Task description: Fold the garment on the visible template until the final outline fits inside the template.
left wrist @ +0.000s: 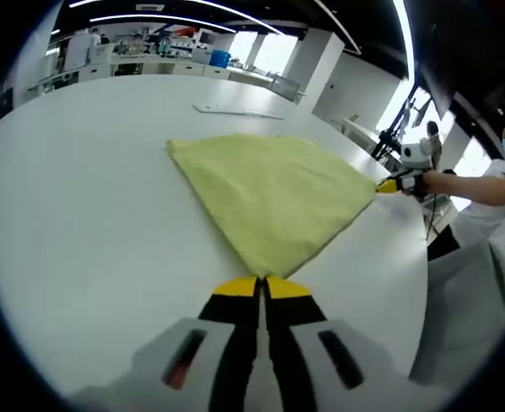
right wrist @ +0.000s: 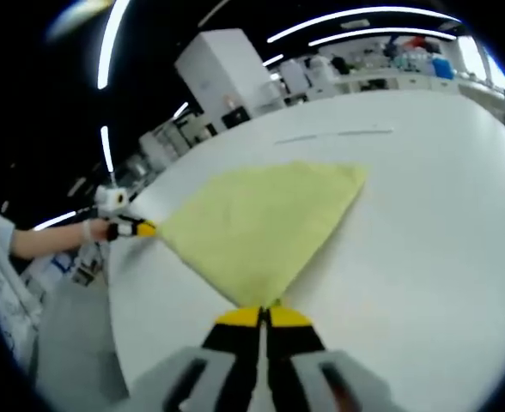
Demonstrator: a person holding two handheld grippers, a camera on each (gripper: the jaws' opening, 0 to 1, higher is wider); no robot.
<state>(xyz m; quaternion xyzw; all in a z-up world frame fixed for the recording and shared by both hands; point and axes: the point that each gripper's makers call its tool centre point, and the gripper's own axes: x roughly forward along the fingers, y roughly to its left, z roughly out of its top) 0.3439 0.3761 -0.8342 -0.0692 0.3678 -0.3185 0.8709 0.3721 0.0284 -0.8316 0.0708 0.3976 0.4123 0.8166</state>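
A yellow cloth [left wrist: 274, 193] lies flat on the white table [left wrist: 81, 223], spread as a four-cornered shape. In the left gripper view my left gripper [left wrist: 262, 283] is shut on the cloth's nearest corner, jaws pressed together. My right gripper [left wrist: 386, 184] shows at the right, pinching the cloth's right corner, with a person's hand behind it. In the right gripper view the right gripper [right wrist: 264, 313] is shut on the near corner of the cloth [right wrist: 261, 223]. There the left gripper [right wrist: 148, 229] holds the corner at the left.
A thin pale strip [left wrist: 235, 110] lies flat on the table beyond the cloth, also seen as a strip [right wrist: 338, 134] in the right gripper view. The table's curved edge [left wrist: 420, 283] runs close to both held corners. Benches and shelves stand far behind.
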